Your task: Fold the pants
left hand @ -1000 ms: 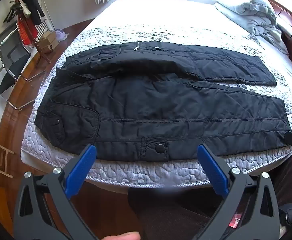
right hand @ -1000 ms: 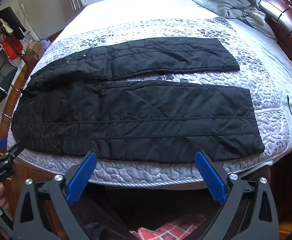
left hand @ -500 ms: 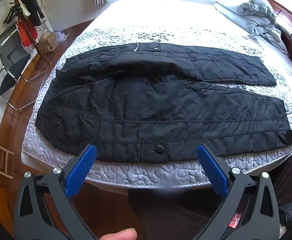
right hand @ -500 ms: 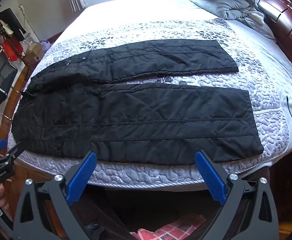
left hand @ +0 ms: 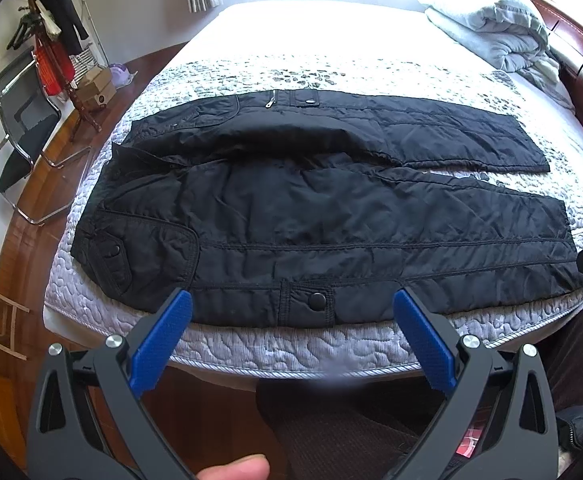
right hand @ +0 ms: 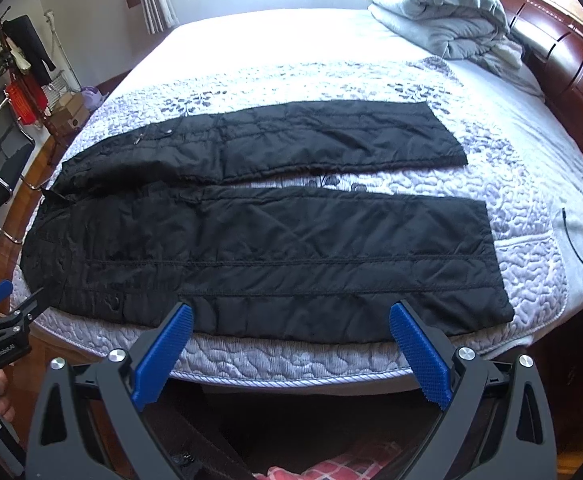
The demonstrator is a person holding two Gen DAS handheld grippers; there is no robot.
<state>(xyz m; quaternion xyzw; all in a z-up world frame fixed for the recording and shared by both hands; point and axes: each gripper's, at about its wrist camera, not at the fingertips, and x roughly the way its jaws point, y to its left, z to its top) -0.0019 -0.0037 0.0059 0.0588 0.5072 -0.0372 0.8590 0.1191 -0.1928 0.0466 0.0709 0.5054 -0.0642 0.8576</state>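
Black quilted pants (left hand: 311, 216) lie flat across the bed, waist to the left, both legs spread apart toward the right; they also show in the right wrist view (right hand: 259, 240). My left gripper (left hand: 291, 300) is open, hovering just above the near edge of the pants by a snap button (left hand: 317, 301). My right gripper (right hand: 289, 314) is open above the near edge of the near leg, left of its hem (right hand: 495, 256). The left gripper (right hand: 7, 300) shows at the left border of the right wrist view.
The bed (left hand: 291, 352) has a quilted patterned cover. A folded grey duvet (right hand: 447, 20) lies at the far right by the dark wooden headboard (right hand: 571, 68). A folding chair (left hand: 15, 132) and a coat stand (left hand: 55, 40) stand on the floor to the left.
Both grippers have moved slightly forward toward the near edge of the pants. The pants have not moved.
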